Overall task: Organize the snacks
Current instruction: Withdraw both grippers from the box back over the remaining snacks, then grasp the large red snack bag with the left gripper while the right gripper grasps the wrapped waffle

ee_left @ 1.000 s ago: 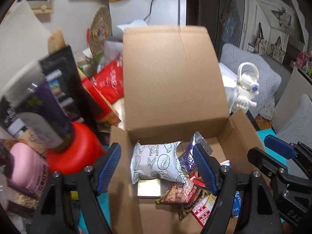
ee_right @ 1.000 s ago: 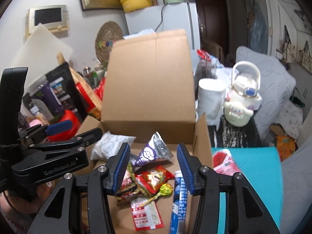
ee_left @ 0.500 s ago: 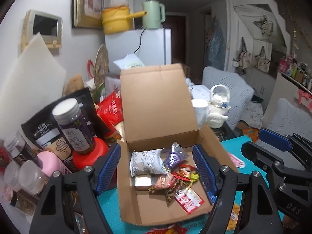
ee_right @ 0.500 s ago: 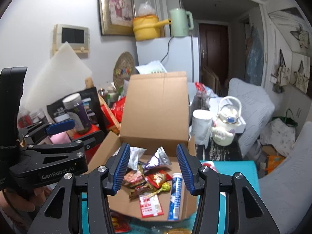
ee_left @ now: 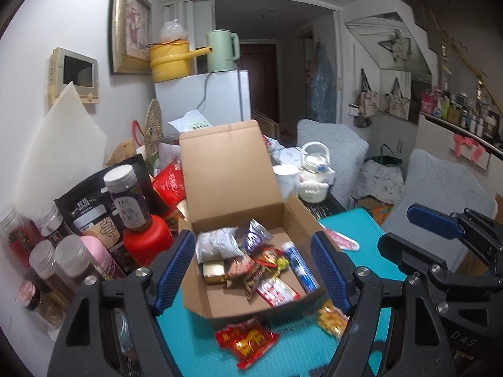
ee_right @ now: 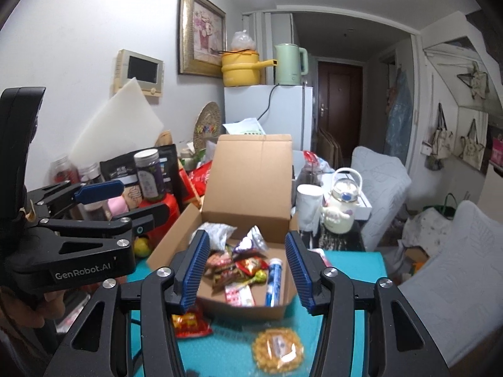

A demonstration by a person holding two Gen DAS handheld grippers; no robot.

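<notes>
The open cardboard box [ee_left: 242, 286] sat on the teal desk [ee_left: 301, 348], its lid upright, holding a white pouch [ee_left: 217, 242], a purple packet [ee_left: 256, 235], a blue tube [ee_left: 301, 267] and red wrappers. The left gripper [ee_left: 251, 273] hung back from the box with its jaws opening and nothing between them; the box only showed through the gap. The right gripper [ee_right: 246, 273] did likewise, jaws opening and empty. A red packet [ee_left: 243, 341] and a round yellow snack [ee_right: 278, 350] lay on the desk in front of the box, nearer the jaws.
</notes>
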